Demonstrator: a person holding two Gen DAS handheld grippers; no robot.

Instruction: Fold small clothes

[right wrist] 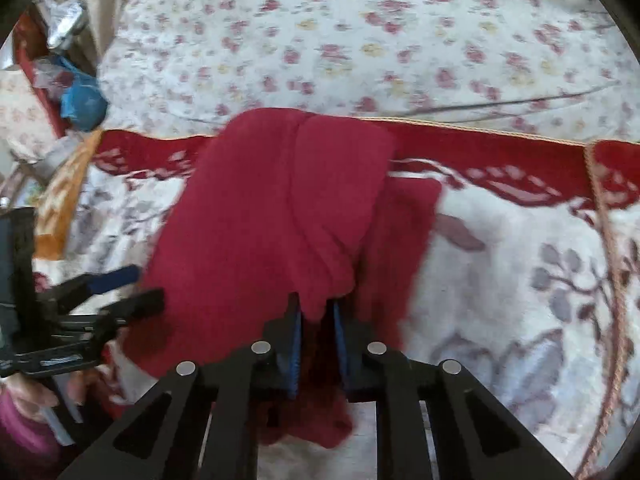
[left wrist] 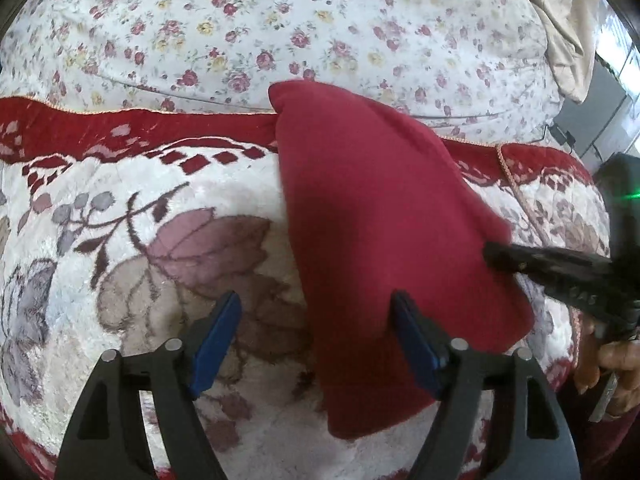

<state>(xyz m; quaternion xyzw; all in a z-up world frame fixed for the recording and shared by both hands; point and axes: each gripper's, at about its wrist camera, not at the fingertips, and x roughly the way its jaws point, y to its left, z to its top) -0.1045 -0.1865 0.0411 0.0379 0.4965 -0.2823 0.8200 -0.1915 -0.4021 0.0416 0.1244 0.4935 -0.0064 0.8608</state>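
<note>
A small dark red garment [left wrist: 384, 216] lies partly folded on a white and red flowered blanket [left wrist: 132, 248]. My left gripper [left wrist: 316, 316] is open, its right finger over the garment's left part and its left finger over bare blanket. In the right wrist view my right gripper [right wrist: 316, 312] is shut on a fold of the red garment [right wrist: 264, 208] and holds that edge slightly lifted. The right gripper also shows in the left wrist view [left wrist: 492, 256] at the garment's right edge. The left gripper also shows in the right wrist view [right wrist: 140, 288] at the garment's left edge.
A flowered white quilt [left wrist: 280, 28] lies behind the blanket. A beige curtain [left wrist: 564, 20] hangs at the far right. Blue and silver clutter [right wrist: 76, 92] and an orange patterned cloth [right wrist: 64, 196] lie at the blanket's left side. A braided cord [right wrist: 608, 232] crosses the blanket's right part.
</note>
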